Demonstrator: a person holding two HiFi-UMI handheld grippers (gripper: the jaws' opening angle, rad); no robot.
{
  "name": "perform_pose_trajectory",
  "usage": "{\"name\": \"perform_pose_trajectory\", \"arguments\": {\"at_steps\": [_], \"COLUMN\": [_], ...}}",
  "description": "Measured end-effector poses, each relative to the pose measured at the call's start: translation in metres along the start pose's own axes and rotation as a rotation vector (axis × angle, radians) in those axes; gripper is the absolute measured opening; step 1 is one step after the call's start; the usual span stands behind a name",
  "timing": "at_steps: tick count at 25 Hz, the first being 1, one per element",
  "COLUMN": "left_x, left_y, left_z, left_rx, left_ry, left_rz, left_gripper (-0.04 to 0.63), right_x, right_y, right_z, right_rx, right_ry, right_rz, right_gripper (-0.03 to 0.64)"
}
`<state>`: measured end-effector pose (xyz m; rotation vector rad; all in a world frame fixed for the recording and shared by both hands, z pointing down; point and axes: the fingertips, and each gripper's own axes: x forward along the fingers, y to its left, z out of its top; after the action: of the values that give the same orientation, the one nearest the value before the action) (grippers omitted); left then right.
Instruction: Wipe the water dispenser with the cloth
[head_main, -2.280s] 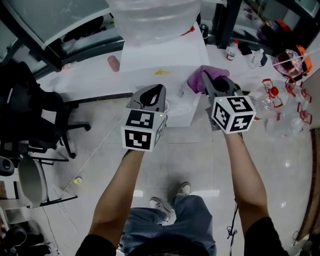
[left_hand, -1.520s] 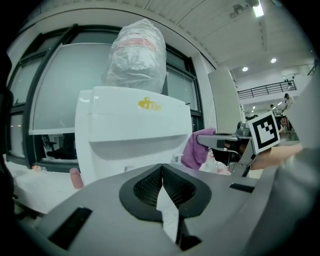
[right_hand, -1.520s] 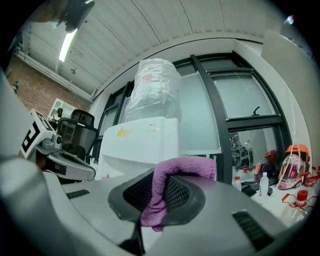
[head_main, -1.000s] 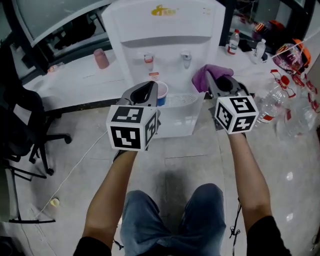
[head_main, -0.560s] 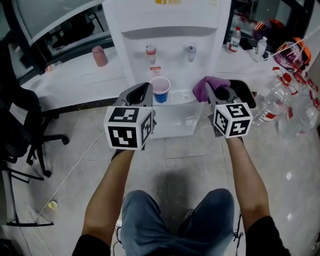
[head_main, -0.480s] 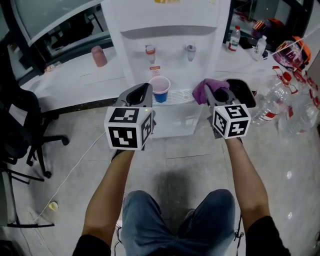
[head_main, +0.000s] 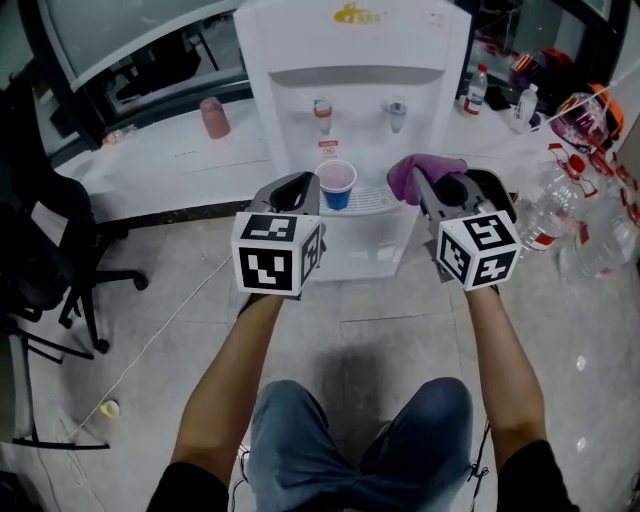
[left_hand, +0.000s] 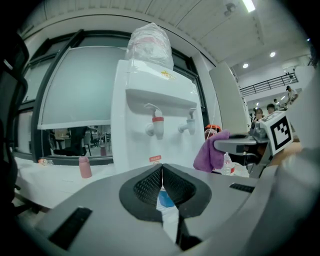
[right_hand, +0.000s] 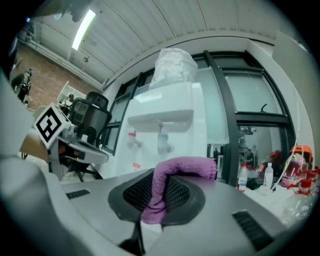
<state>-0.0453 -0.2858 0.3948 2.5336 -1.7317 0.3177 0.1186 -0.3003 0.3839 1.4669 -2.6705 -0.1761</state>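
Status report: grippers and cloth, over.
Left gripper shut, empty. Right gripper shut on purple cloth, near the water dispenser. Cup on its drip tray may obstruct.

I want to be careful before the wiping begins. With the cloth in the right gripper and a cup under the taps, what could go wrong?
1. The cup stands on the drip tray below the red tap; a wipe across the water dispenser front could tip it.
2. The right gripper pinches only a fold of the cloth; rubbing may pull it free.
3. Pushing that tap might release water.
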Motion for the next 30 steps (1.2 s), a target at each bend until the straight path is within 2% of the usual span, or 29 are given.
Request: {"name": "perform_pose_trajectory", "arguments": {"at_steps": [7,12,18,23,30], "left_x": [-0.015,-0.03,-0.052,-0.066,-0.076], "left_y": [0.014,0.03,0.054,0.066,0.075], "left_z": [0.025,0.039,0.04,0.033,0.024], "left_rx": [0.008,0.014,0.006,-0.011,-0.023], "left_ry": [-0.033,-0.046,-0.05,-0.048,-0.046], "left_rz": [0.023,0.059,0.123,0.165,0.202], "left_gripper": [0.028,0.028,0.028,0.028,0.028], "right_x": [-0.004,0.021,0.059,0.091,0.119], "right_y": [0.052,0.091,0.13,0.144,0.16], "right_z": [0.12,0.176,0.21,0.227,0.211], "right_rx": [-0.038,-0.052,-0.007,0.041,0.136], "right_ry": [-0.207,-0.285,-0.332,-0.339,-0.283], "right_rz": [0.125,0.205,0.293,0.31,0.333], "right_gripper": [0.043,0.043,0.043,0.041,0.041]}}
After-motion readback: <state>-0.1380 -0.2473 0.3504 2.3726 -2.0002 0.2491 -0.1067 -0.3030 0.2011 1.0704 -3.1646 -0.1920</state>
